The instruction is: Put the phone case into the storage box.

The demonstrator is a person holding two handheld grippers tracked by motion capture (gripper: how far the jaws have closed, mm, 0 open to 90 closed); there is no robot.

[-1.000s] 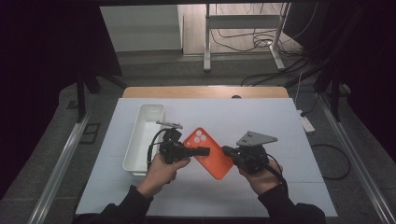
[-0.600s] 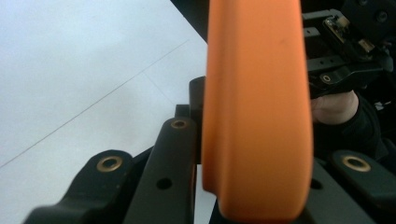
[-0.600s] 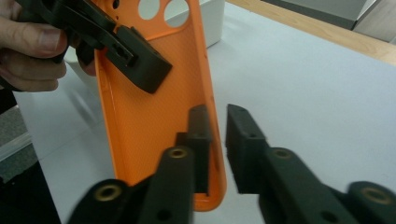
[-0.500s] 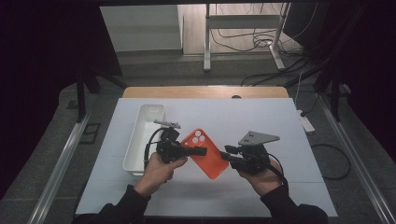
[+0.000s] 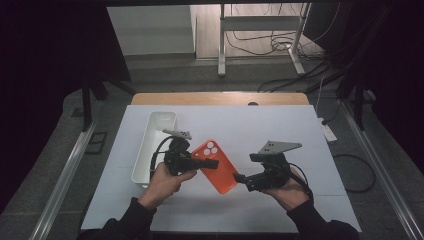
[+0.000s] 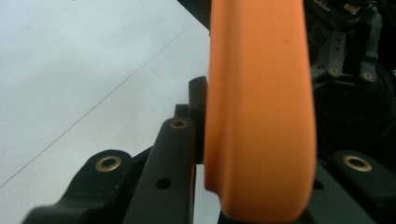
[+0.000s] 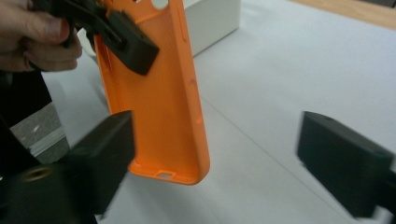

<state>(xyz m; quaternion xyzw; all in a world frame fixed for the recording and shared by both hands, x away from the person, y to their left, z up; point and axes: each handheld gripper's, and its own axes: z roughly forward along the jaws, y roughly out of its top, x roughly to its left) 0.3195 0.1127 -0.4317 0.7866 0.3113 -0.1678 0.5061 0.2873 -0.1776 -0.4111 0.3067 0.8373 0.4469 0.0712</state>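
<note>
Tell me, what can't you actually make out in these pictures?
- White bin's inside: high view, too small and pale to tell any contents.
- Orange phone case's camera end: left gripper view, cut off by the top edge.
- Left hand-held gripper's far jaw: high view, hidden behind the case.
- Right hand-held gripper's open jaws: right gripper view, blurred.

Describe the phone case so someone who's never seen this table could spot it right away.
On the white table, right of the white bin, the left gripper holds the phone case clamped. It is bright orange with camera holes, unlike everything else there.
</note>
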